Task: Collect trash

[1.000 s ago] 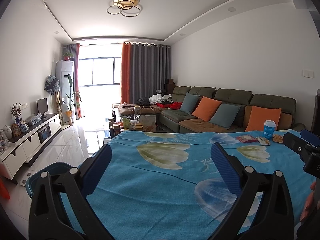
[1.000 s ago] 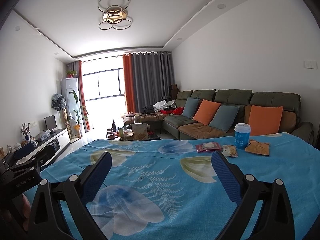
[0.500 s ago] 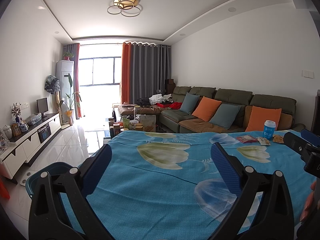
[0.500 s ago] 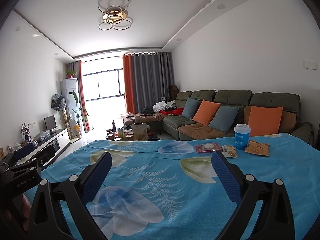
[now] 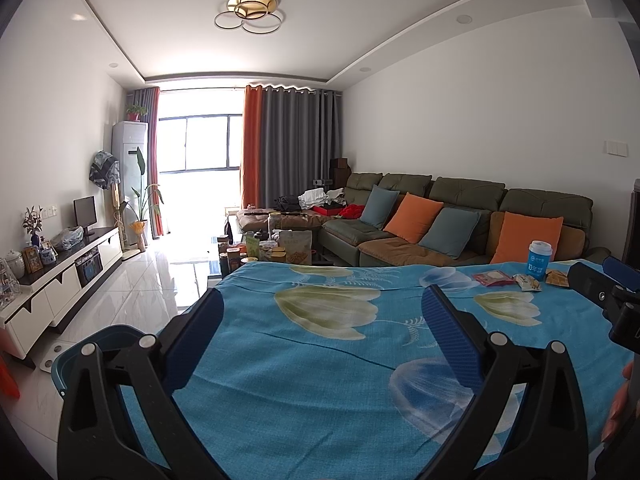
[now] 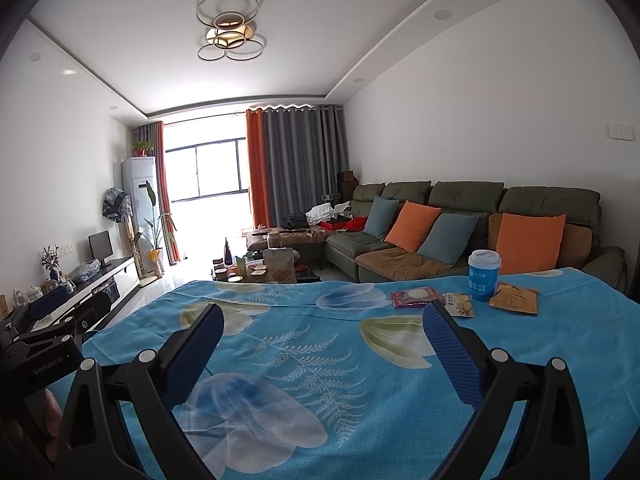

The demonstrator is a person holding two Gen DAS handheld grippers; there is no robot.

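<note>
Off the outer side of the left gripper's (image 5: 320, 312) left finger (image 5: 192, 336), low beside the bench (image 5: 304, 392), the rim of a dark teal bin (image 5: 100, 340) shows on the white floor. The left gripper's fingers are spread wide with nothing between them, hovering over the blue flowered cloth that covers the bench. Ahead of them lies only bare cloth; the trash sits far beyond and to the right of the right finger (image 5: 450, 340), near the bench's far edge. The right gripper (image 6: 320, 320) hangs just to the right of the left one, its fingers likewise spread wide and empty above the cloth. In the right wrist view the trash lies ahead of the right fingertip (image 6: 448, 336): a red wrapper (image 6: 414, 297) furthest left, just beyond the tip; a small crumpled snack packet (image 6: 460, 303) touching its right side; then a blue paper cup (image 6: 484, 275) with a white lid standing upright behind the packet; and a flat orange-brown snack bag (image 6: 515, 299) just right of the cup. Beyond the bench stand a green sofa (image 6: 460, 200) with orange and blue cushions and a cluttered coffee table (image 6: 264, 268).
</note>
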